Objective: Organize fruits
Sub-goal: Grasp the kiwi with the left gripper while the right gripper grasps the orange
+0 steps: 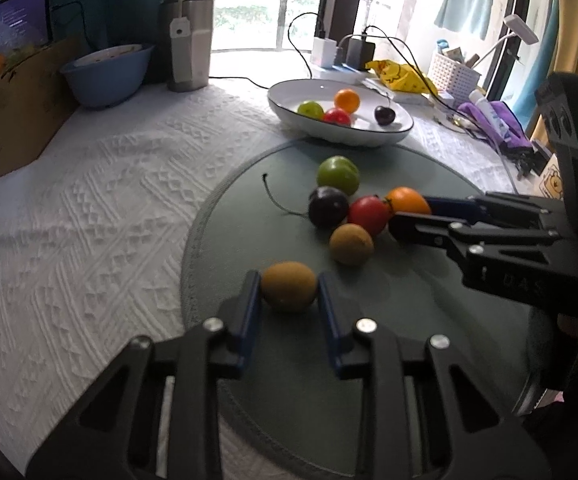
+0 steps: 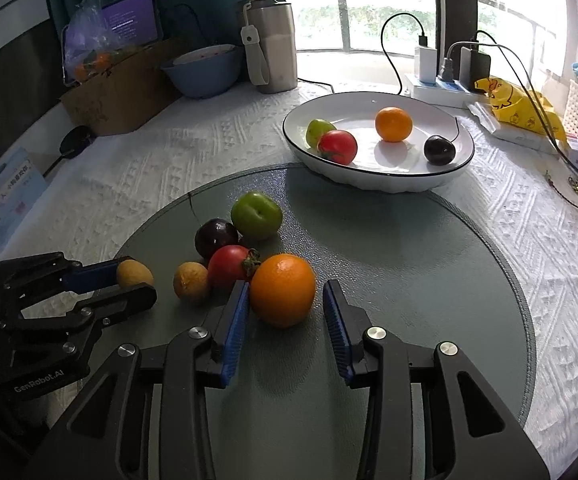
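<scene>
White textured cloth covers my desk (image 1: 89, 208), with a round grey-green mat (image 2: 409, 280) in front and a white bowl (image 2: 377, 178) beyond it near the window, already holding four fruits. My left hand-held gripper (image 1: 289, 292) is clenched on a brown kiwi (image 1: 288, 286) at the mat's near edge, both blue pads against it. My right hand-held gripper (image 2: 285, 300) straddles the orange (image 2: 282, 290); its left pad touches the fruit, but I see a gap at the other pad, so I judge that grip unfinished. The tomato (image 2: 231, 266), second kiwi (image 2: 191, 281), dark plum (image 2: 216, 237) and green plum (image 2: 256, 215) huddle just beside the orange. Lifting now, the orange could slip sideways and knock the tomato rolling; round fruit may also squirt out of narrow pads.
</scene>
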`<state>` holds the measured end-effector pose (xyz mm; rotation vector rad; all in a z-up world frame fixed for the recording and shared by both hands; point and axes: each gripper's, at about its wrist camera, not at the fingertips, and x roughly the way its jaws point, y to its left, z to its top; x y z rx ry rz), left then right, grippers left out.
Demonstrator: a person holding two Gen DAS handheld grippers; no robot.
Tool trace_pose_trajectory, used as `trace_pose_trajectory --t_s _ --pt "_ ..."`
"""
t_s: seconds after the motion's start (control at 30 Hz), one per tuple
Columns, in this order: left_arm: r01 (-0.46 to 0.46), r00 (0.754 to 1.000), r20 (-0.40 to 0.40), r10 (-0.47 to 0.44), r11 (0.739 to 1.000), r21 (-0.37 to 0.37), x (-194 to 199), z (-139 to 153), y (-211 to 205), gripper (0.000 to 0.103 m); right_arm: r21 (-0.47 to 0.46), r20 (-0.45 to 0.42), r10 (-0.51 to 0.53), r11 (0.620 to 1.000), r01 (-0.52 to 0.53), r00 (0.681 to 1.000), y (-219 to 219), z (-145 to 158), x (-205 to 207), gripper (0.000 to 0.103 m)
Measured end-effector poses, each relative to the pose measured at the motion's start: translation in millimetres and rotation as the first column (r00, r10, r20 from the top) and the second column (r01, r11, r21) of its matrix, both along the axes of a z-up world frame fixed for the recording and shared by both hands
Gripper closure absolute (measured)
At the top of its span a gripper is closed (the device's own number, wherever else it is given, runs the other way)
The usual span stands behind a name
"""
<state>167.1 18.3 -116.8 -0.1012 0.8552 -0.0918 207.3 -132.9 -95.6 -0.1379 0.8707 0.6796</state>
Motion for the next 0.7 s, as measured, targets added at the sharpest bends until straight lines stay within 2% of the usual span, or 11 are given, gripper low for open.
trace_pose_trajectory --t_s 0.7 --pt "0.013 0.999 0.044 -0.014 1.000 0.018 7 23 -18 0.074 0.036 0.046 -0.021 0.999 0.019 0.999 -25 22 2 0.068"
